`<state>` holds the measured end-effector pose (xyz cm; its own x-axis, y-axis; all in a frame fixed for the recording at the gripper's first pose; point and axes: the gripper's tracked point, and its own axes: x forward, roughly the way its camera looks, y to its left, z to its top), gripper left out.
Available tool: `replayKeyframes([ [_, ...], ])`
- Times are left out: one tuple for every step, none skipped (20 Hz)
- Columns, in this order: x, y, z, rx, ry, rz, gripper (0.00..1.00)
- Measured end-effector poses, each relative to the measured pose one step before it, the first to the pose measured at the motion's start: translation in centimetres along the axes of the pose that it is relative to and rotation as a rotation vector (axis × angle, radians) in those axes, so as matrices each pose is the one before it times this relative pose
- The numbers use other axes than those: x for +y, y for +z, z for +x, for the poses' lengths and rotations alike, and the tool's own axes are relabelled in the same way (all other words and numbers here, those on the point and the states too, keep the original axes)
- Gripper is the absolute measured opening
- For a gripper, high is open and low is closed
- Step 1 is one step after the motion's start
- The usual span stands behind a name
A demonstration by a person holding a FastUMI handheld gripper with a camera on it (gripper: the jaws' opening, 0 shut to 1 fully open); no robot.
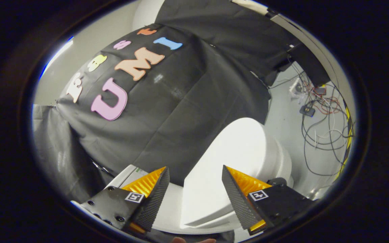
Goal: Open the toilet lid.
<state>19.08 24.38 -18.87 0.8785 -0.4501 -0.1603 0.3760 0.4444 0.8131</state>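
Toilet lid [235,158] w/ view tilted: white, between and just beyond the gripper [194,189] fingers, apparently closed over the bowl [284,162]. Fingers apart, gripping nothing. Lift not begun, by the look; whole opening remains. Cables [319,128] on floor beyond.

The gripper [194,182] at the bottom of the frame has two wedge-shaped fingers [155,199] that taper to points, their facing sides covered in a fine cross-hatched grip texture and their outer faces ribbed. Each finger sits on a flat dark mounting block bearing a small square black-and-white marker. The lower-left block shows several round screw heads along its edge.
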Motion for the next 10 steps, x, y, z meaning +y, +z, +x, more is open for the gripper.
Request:
replayKeyframes([
  [-0.737, -0.617, -0.21, 0.00135, -0.02065, 0.01618, 0.97],
  [-0.961, -0.657, -0.213, 0.00569, -0.02879, 0.01315, 0.97],
  [-1.17, -0.519, -0.184, 0.00768, -0.03324, 0.01302, 0.97],
  [-1.131, -0.437, -0.248, 0.00946, -0.02796, 0.01927, 0.97],
  [-0.487, -0.302, -0.311, -0.0029, -0.01315, 0.02418, 0.97],
  [-0.474, 0.201, -0.29, -0.01285, -0.01374, 0.02221, 0.97],
  [-0.666, -0.016, -0.372, -0.0097, -0.01739, 0.01771, 0.97],
  [-0.766, 0.05, -0.134, -0.00754, -0.01786, 0.01058, 0.97],
  [-0.616, -0.148, -0.086, -0.00447, -0.02114, 0.00731, 0.97],
  [-0.632, 0.147, -0.038, -0.00227, -0.01623, 0.00952, 0.97],
])
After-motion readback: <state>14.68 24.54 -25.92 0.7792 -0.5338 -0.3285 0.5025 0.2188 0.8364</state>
